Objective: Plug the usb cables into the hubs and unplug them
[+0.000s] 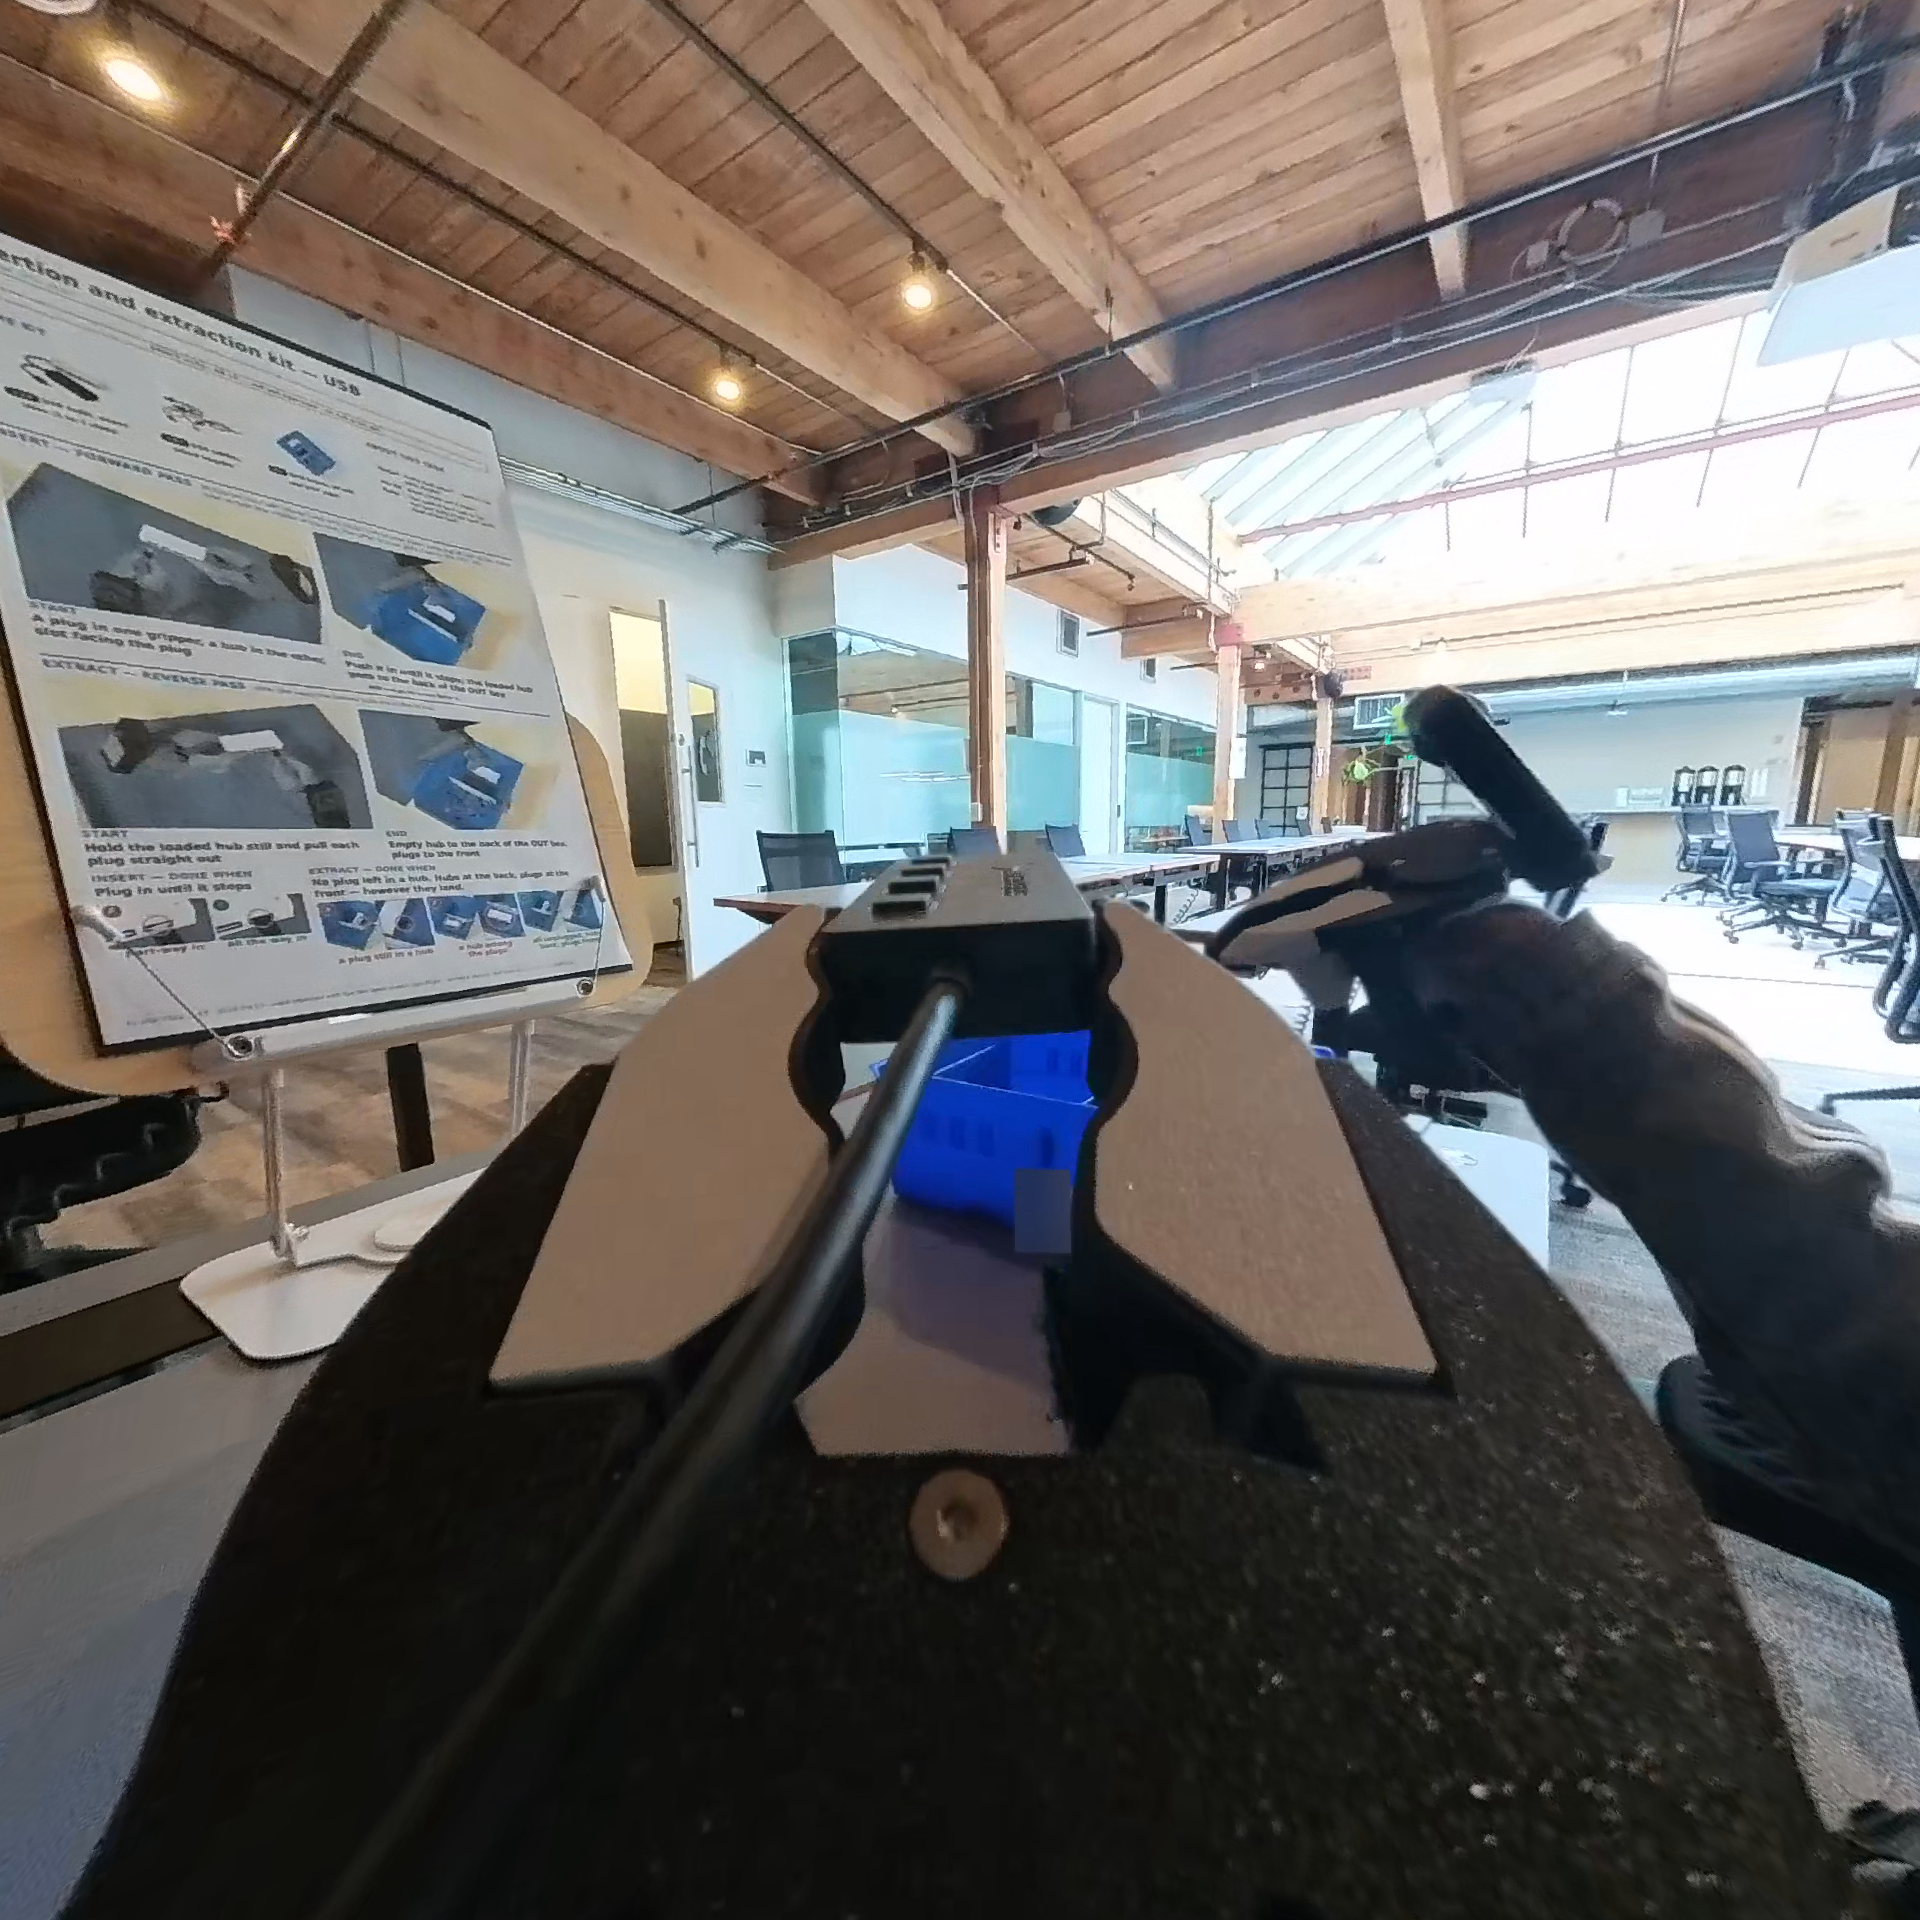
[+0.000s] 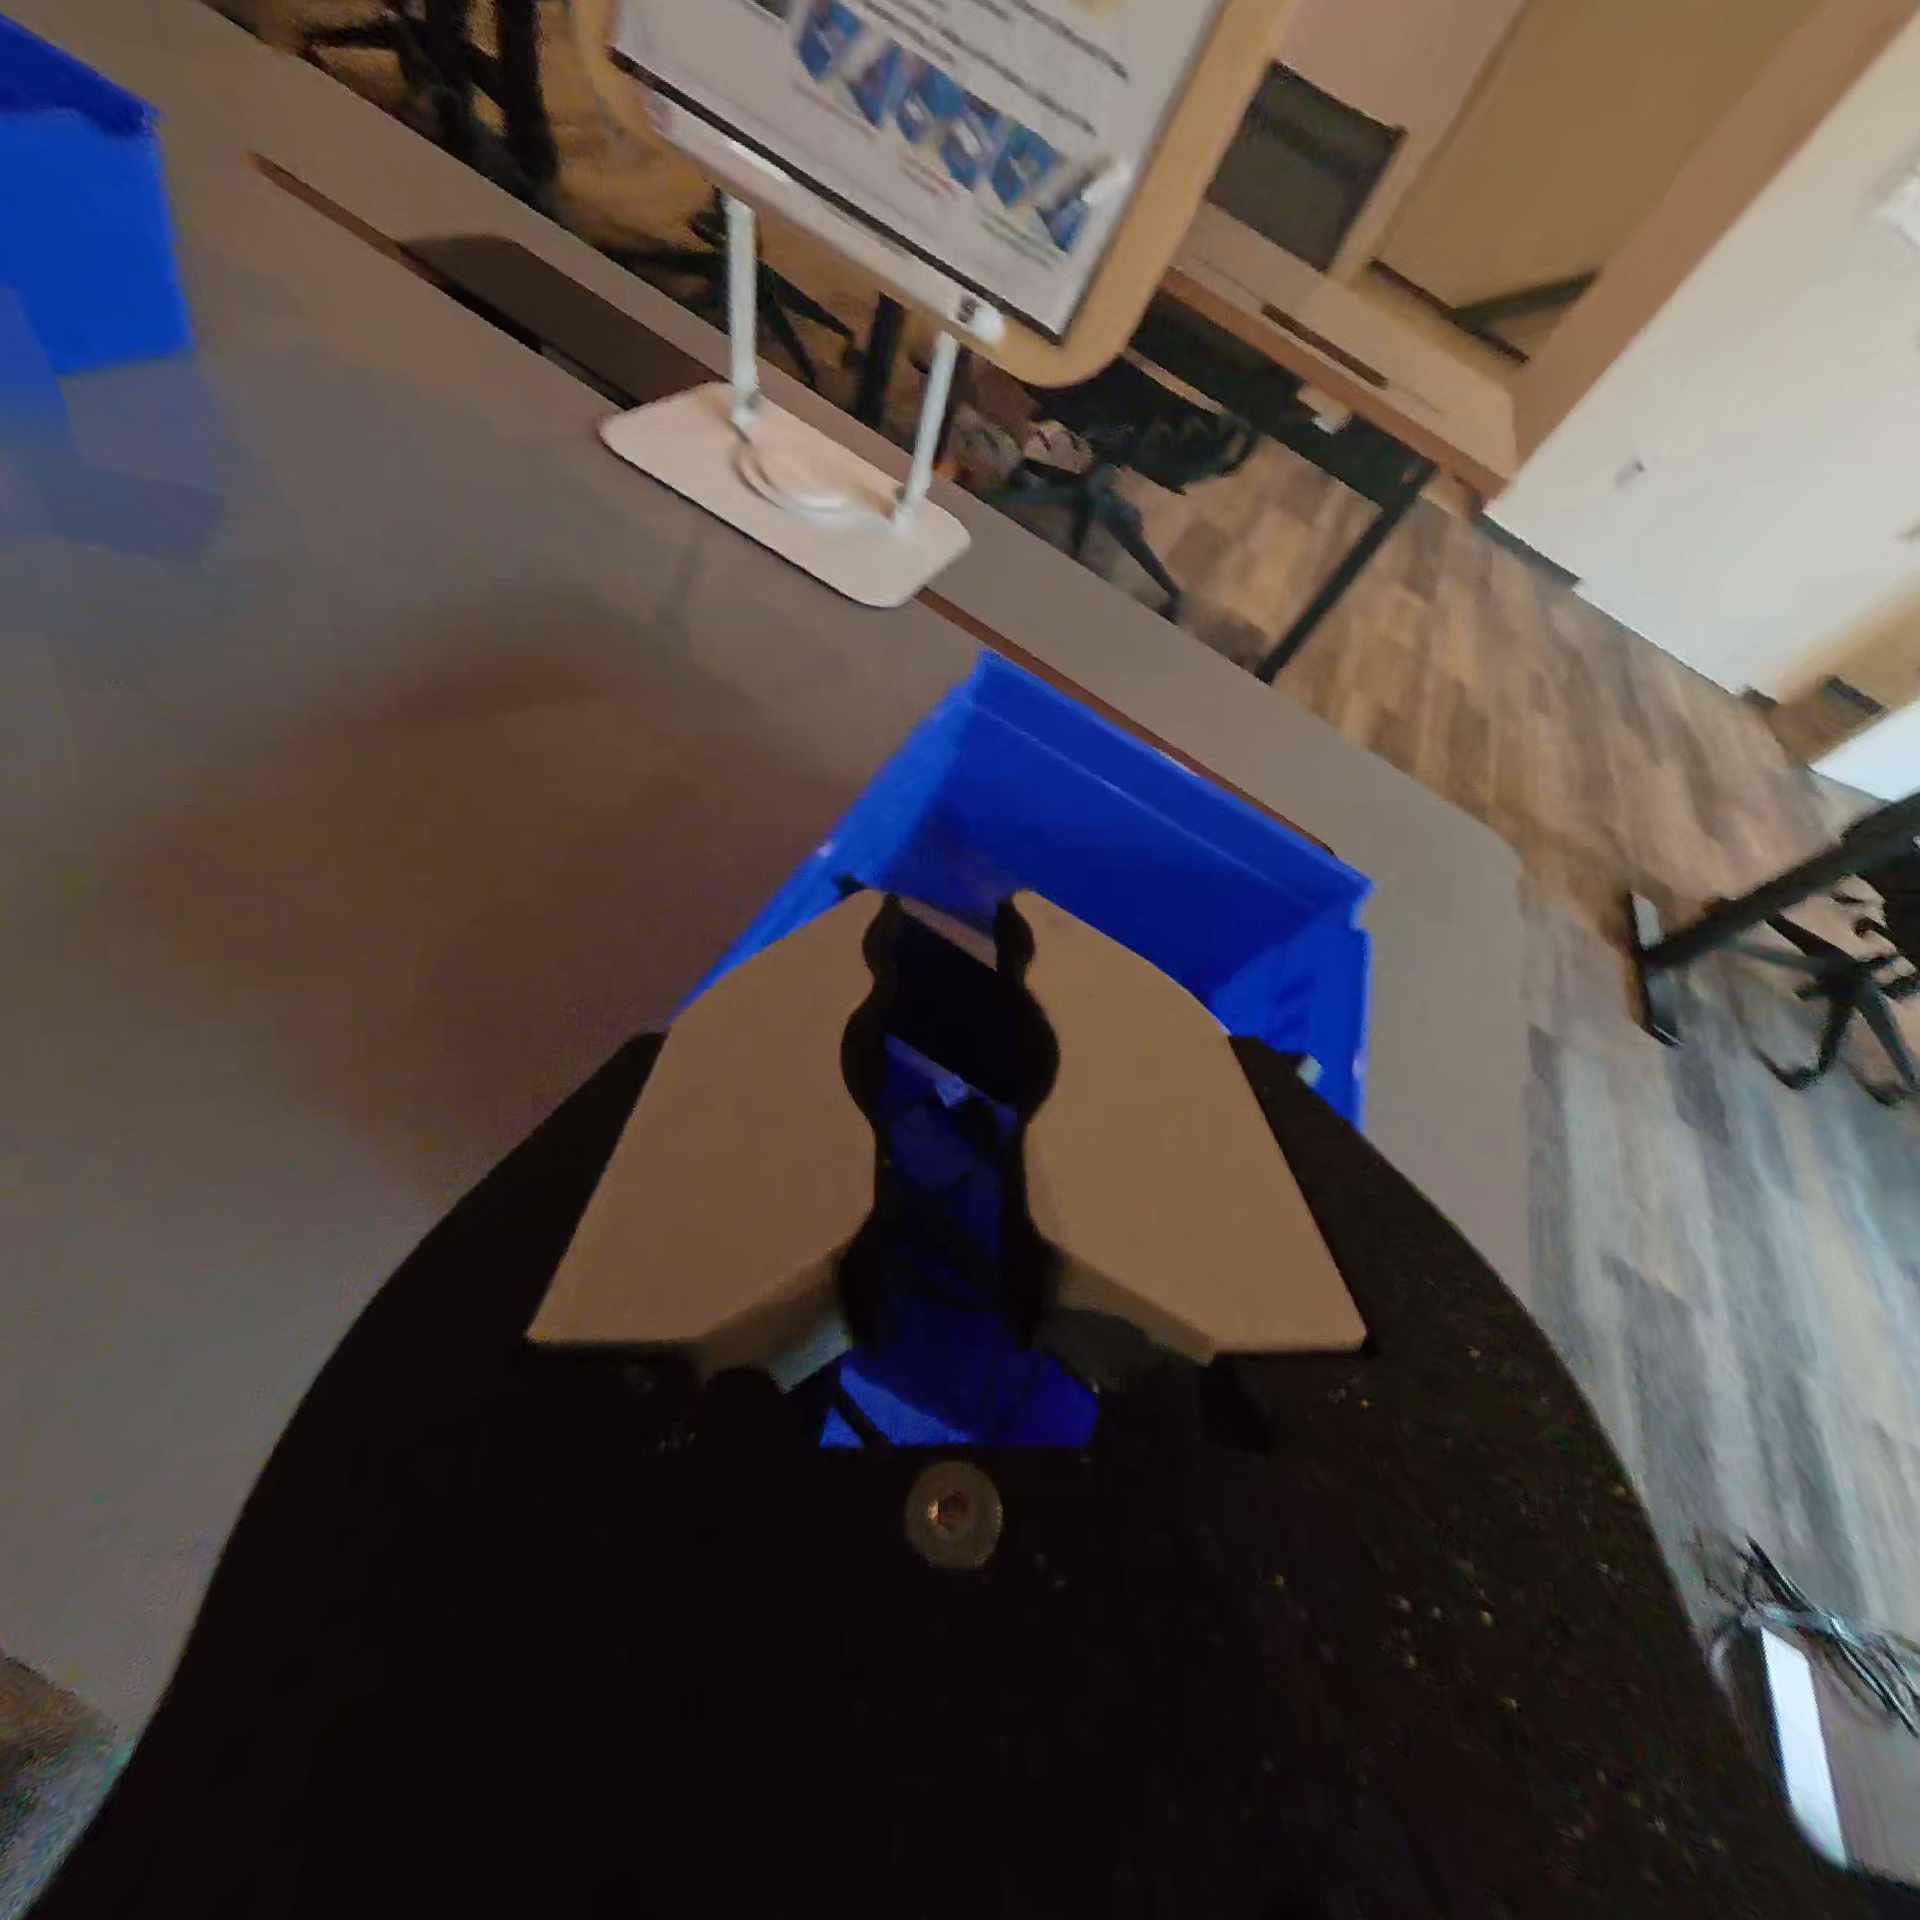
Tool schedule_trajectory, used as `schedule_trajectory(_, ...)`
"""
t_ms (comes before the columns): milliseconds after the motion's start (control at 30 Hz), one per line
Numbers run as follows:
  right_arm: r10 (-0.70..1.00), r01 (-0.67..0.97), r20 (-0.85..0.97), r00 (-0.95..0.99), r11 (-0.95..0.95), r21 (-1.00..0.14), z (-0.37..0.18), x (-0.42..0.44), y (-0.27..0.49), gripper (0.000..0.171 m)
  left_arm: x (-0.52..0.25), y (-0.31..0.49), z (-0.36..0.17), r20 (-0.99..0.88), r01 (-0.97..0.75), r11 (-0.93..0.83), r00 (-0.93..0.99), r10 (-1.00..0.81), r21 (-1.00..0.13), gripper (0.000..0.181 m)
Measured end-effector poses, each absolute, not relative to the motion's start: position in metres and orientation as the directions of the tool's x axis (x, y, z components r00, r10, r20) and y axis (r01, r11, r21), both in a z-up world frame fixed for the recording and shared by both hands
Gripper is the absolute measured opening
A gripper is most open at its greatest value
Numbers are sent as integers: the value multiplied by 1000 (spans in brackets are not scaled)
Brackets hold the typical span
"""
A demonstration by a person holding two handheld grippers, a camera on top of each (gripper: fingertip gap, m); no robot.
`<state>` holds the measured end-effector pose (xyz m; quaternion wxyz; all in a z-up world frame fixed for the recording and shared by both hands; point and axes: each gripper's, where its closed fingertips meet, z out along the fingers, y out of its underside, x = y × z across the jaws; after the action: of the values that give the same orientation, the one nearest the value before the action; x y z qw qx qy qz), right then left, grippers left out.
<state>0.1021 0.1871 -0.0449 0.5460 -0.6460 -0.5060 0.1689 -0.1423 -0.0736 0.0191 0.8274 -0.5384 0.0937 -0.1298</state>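
Note:
My left gripper (image 1: pixel 956 935) is shut on a black USB hub (image 1: pixel 977 904) and holds it in the air, ports facing up. The hub's black cable (image 1: pixel 831 1195) runs back toward the camera. My right gripper (image 2: pixel 945 914) is shut on a USB plug (image 2: pixel 940 935), whose silver tip shows between the fingertips. It hangs over a blue bin (image 2: pixel 1122 831) on the grey table (image 2: pixel 468 831). In the left wrist view the right gripper (image 1: pixel 1247 935), held by a gloved hand (image 1: pixel 1621 1195), sits just right of the hub, pointing toward it. The blue bin (image 1: pixel 997 1132) is below the hub.
An instruction sheet on a white stand (image 1: pixel 281 686) is at the table's far left; it also shows in the right wrist view (image 2: pixel 790 488). A second blue bin (image 2: pixel 73 208) is at the upper left there. The table's edge (image 2: pixel 1496 862) is close to the bin. One gripper's finger ends stand about 35 cm off the other's.

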Motion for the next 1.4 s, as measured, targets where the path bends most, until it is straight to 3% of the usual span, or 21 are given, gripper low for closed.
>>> schedule_trajectory(100,816,461,323,479,79,-884,-44,123,199,0,-141,-70,16,-10,120,379,946,-324,-918,44)
schedule_trajectory(267,760,517,363,539,42,-855,-54,147,217,1,-138,-69,15,-26,101,375,947,-320,-922,44)
schedule_trajectory(300,752,539,378,540,35,-841,-58,150,221,14,-138,-69,15,-28,100,373,946,-322,-922,44)
schedule_trajectory(333,753,564,387,532,25,-825,-64,153,223,13,-138,-69,15,-30,97,372,946,-321,-923,44)
schedule_trajectory(367,751,584,390,533,8,-812,-69,157,225,0,-138,-69,15,-33,93,373,947,-319,-923,44)
schedule_trajectory(467,717,562,369,592,-38,-826,-73,165,239,0,-138,-70,16,-36,90,374,948,-317,-923,44)
schedule_trajectory(533,708,529,345,616,-47,-848,-75,165,247,11,-139,-70,16,-36,89,374,948,-315,-923,44)
schedule_trajectory(567,733,538,327,597,-62,-841,-82,163,246,0,-140,-71,16,-38,86,373,949,-314,-924,44)
schedule_trajectory(733,854,623,352,384,42,-781,-110,132,235,1,-141,-71,16,-43,80,371,949,-312,-925,44)
schedule_trajectory(767,897,643,333,292,74,-763,-119,120,227,15,-141,-71,16,-44,77,371,950,-309,-926,44)
schedule_trajectory(833,931,740,338,138,129,-660,-144,108,222,24,-141,-72,15,-47,76,369,948,-314,-926,44)
schedule_trajectory(967,913,942,396,-96,213,-261,-202,118,243,38,-140,-70,14,-50,72,363,947,-317,-929,44)
schedule_trajectory(1033,907,961,392,-156,230,-151,-218,119,251,41,-140,-68,12,-49,71,355,947,-318,-932,44)
schedule_trajectory(1400,921,978,376,-99,160,-134,-229,102,264,29,-141,-65,7,-48,66,337,946,-321,-939,44)
